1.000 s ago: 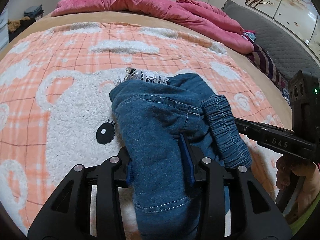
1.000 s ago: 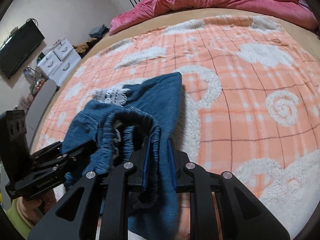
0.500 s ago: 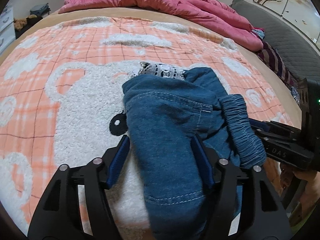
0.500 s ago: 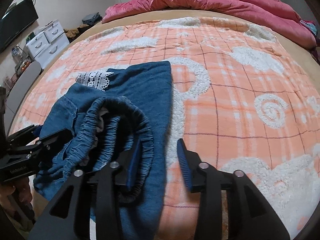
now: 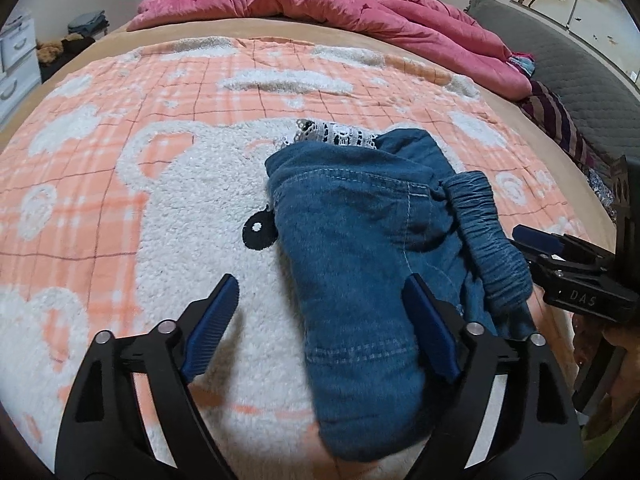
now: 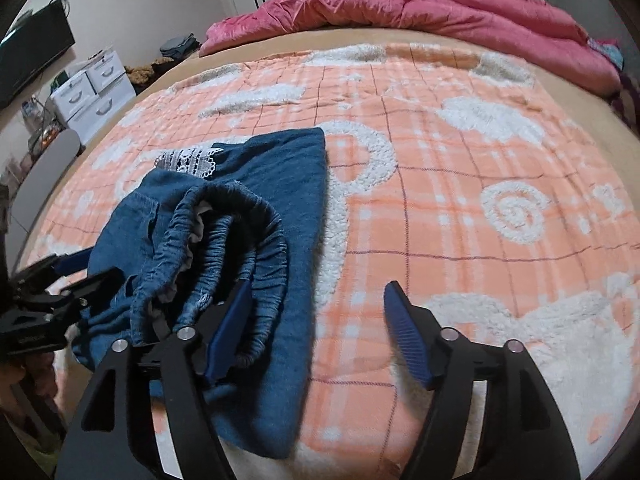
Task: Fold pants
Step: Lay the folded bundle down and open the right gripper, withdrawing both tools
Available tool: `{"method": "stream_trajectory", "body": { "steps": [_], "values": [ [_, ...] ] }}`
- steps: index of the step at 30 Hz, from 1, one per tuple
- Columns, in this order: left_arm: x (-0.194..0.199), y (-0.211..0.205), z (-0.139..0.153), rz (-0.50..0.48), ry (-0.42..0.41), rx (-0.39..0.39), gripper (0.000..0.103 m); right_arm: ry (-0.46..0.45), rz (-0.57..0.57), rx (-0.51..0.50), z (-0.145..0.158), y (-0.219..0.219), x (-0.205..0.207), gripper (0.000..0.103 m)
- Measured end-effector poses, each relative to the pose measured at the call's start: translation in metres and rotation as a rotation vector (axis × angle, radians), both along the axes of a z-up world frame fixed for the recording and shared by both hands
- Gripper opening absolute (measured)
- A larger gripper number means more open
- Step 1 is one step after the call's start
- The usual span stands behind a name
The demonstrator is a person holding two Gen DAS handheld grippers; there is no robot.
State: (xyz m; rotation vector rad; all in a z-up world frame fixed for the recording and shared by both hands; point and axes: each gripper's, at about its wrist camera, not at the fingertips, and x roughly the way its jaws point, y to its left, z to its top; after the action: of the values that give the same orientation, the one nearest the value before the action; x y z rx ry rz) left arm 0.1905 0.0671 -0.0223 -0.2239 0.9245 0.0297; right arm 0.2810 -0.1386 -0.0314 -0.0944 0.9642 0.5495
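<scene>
As jaws spread, pants (image 5: 360, 248) lie free — both grippers clear.

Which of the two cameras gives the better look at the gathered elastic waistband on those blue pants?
The right wrist view: the elastic waistband lies open as a full loop, inside showing. The left wrist view shows only one ruched stretch of it at the far edge of the pants.

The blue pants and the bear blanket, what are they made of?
The pants look like soft denim or a denim-look knit: matte blue, pale stitching, a gathered elastic waistband. White lace trim peeks out. The blanket seems plush fleece, its white patches tufted and fuzzy.
</scene>
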Motion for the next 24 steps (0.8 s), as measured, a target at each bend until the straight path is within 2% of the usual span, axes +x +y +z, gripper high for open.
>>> {"method": "stream_trajectory", "body": {
  "steps": [6,11,17,24],
  "values": [
    [-0.01,-0.002,0.008,0.0,-0.011,-0.027,0.09,-0.037,-0.024,0.037,0.013,-0.015,-0.009,0.091],
    [-0.022,-0.005,0.019,0.003,-0.04,-0.046,0.093,-0.07,-0.052,0.069,0.025,-0.027,-0.017,0.096],
    [-0.039,-0.011,0.021,0.007,-0.041,-0.056,0.093,-0.066,-0.079,0.101,0.033,-0.037,-0.026,0.098],
    [-0.059,-0.018,0.032,0.026,-0.091,-0.03,0.093,-0.076,-0.073,0.113,0.039,-0.042,-0.047,0.098]
  ]
}}
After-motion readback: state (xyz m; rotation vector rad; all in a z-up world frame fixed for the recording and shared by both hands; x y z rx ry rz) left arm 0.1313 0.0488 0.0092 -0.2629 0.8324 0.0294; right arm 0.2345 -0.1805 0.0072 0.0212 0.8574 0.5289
